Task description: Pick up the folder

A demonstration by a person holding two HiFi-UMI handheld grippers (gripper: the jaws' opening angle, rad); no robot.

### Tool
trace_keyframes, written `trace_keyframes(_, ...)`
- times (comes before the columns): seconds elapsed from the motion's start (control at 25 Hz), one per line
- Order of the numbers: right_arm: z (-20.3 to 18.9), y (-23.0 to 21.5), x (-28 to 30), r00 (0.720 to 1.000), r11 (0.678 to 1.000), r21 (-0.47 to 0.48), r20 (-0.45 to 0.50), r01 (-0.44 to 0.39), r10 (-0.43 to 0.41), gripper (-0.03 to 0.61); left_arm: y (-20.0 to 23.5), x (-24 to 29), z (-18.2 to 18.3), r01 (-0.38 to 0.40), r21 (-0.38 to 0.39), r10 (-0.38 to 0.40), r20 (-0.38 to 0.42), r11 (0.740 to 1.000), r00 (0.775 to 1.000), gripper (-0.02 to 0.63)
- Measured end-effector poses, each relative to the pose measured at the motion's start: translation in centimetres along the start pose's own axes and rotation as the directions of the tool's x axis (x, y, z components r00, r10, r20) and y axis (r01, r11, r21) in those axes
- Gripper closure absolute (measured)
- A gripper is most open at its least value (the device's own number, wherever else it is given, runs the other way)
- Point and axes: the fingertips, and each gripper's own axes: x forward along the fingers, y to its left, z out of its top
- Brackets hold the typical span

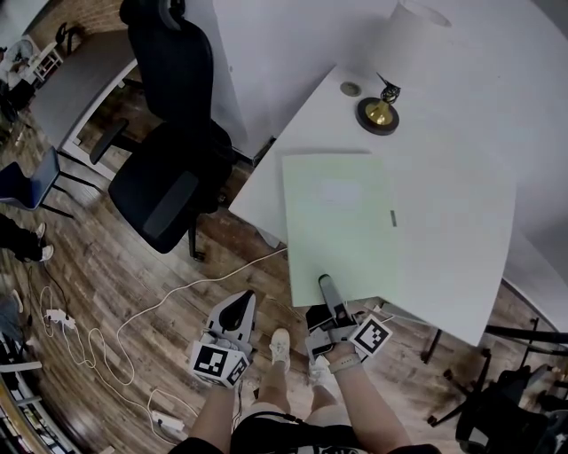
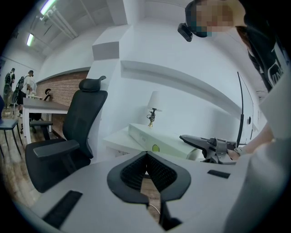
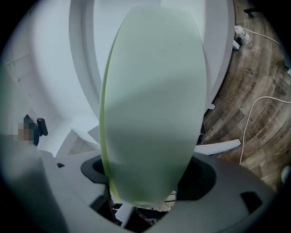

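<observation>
Folder: pale green, centre frame, lying across the white bench, its near edge clamped in the right gripper.
Left gripper: clenched, empty, lower left of frame.
Risk: with only one edge gripped, the folder may sag, pivot or slip out, and its far corner may strike the lamp.

Head view: even, diffuse light. Table reads near white with little texture and only soft shadow on it. Floor left of table is darker. Left gripper view: ceiling strips above table glare. Both gripper views: fisheye bend, black corners. Right gripper view: folder over table is close, soft and shaded low.
</observation>
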Motion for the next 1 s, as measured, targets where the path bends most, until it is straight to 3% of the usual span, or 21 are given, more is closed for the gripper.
trace_keyframes(0.36, 0.9, -0.6, 0.6, 0.998, 0.998, 0.068, 0.062, -0.014, 0.01, 0.237, -0.2, 0.5, -0.3, 0.013, -0.001, -0.013, -0.007, 1.0, 1.0, 0.6)
trace_keyframes(0.52, 0.9, -0.5, 0.5, 0.998, 0.998, 0.063, 0.055, -0.01, 0.006, 0.272, -0.3, 0.5, -0.3, 0.019, 0.0, -0.019, -0.006, 1.0, 1.0, 0.6)
trace_keyframes(0.8, 0.8, -0.5, -0.1, 1.0, 0.998, 0.062, 0.027, 0.0, -0.001, 0.284, -0.8, 0.5, -0.3, 0.022, 0.002, -0.022, -0.001, 1.0, 1.0, 0.6)
trace_keyframes(1.0, 1.0, -0.2, -0.8, 1.0, 1.0, 0.012, 0.007, 0.02, -0.02, 0.288, -1.3, 0.3, 0.6, 0.014, 0.0, -0.014, 0.013, 1.0, 1.0, 0.6)
